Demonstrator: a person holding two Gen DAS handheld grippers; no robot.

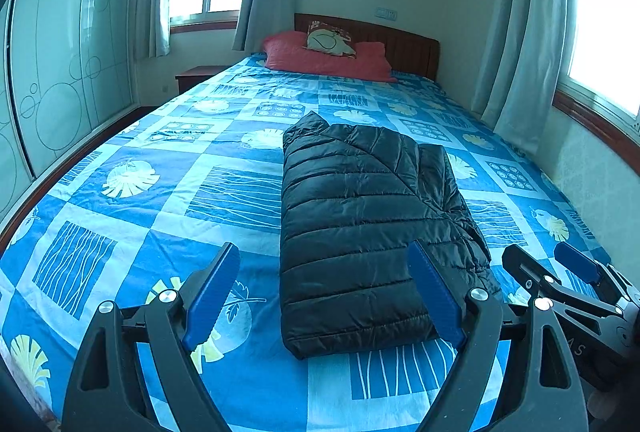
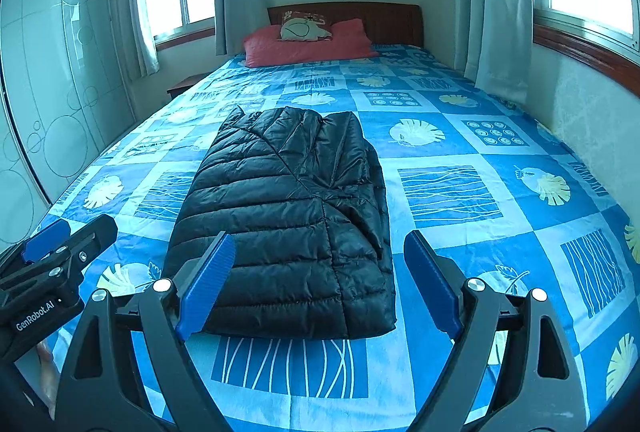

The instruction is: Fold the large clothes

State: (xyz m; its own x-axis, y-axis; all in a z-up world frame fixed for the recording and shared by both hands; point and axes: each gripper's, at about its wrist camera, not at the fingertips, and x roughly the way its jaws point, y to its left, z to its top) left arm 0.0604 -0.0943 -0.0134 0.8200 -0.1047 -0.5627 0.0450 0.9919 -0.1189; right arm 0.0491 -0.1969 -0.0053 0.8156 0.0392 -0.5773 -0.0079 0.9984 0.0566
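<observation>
A: Starting nearest, what are the left tongs [image 1: 322,292] doing?

B: They are spread wide with nothing between the blue pads. One pad sits over the patterned bedspread, the other is seen in front of the jacket's near right corner; whether it touches the fabric I cannot tell.

A: And the right tongs [image 2: 316,286]?

B: Also gaping wide and holding nothing. Their left pad is seen against the jacket's near edge, the right pad over bare bedspread just beside it. From the left wrist view the right tongs [image 1: 560,264] show at the lower right, beside the jacket's right edge. From the right wrist view the left tongs [image 2: 60,244] show at the lower left, with lettering on the black body.

A: Where is the garment?

B: The black quilted jacket [image 1: 368,228] lies folded into a long, narrow bundle on the bed [image 1: 132,224], running lengthwise toward the headboard, its near end just ahead of both tongs. In the right wrist view the jacket [image 2: 288,216] looks puffy, with a diagonal seam across the upper layer.

A: Farther back?

B: A red pillow [image 2: 304,48] lies at the head of the bed, with a small patterned cushion [image 2: 304,26] on top, against the wooden headboard [image 2: 384,22]. A wardrobe [image 2: 52,84] with circle designs stands on the left, and pale curtains [image 2: 496,0] hang by bright windows on both sides.
</observation>
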